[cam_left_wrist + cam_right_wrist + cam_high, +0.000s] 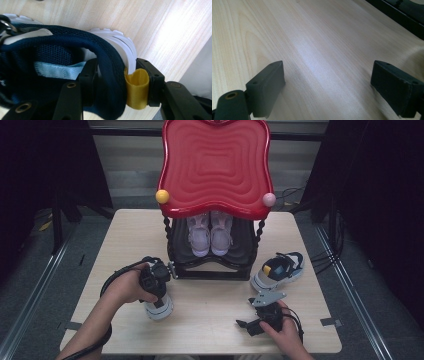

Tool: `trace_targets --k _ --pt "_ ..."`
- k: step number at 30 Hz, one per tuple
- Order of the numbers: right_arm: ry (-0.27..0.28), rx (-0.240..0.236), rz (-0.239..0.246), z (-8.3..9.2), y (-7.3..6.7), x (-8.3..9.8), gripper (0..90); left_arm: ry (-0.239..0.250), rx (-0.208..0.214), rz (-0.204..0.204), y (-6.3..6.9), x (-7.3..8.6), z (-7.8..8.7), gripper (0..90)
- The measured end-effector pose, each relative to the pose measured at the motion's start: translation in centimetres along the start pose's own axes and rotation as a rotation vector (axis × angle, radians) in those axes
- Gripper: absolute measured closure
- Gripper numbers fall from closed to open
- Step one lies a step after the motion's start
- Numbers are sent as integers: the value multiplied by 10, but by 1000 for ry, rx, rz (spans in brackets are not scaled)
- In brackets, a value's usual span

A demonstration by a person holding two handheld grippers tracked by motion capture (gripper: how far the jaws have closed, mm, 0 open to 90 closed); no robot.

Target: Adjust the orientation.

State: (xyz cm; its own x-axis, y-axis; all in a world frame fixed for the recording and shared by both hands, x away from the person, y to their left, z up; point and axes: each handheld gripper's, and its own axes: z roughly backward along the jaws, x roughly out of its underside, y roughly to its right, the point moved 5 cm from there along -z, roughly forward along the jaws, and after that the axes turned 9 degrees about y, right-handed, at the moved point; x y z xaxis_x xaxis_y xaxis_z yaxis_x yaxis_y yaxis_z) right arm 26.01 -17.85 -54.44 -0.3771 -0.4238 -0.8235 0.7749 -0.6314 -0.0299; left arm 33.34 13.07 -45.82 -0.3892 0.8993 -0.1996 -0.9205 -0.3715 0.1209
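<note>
Both jaws of the left gripper (117, 85) straddle the navy shoe's (62, 57) heel.

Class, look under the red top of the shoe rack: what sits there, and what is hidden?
A pair of pink shoes stands on the black shelf beneath the red top. That top covers their heels and the shelf's back.
</note>
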Motion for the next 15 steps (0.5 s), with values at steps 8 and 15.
trace_targets --k 8,15 --pt "0 0 0 0 0 0 112 -14 12 -31 2 1 -7 603" --pt "1 0 1 0 0 0 112 -29 23 -53 1 1 -10 644"
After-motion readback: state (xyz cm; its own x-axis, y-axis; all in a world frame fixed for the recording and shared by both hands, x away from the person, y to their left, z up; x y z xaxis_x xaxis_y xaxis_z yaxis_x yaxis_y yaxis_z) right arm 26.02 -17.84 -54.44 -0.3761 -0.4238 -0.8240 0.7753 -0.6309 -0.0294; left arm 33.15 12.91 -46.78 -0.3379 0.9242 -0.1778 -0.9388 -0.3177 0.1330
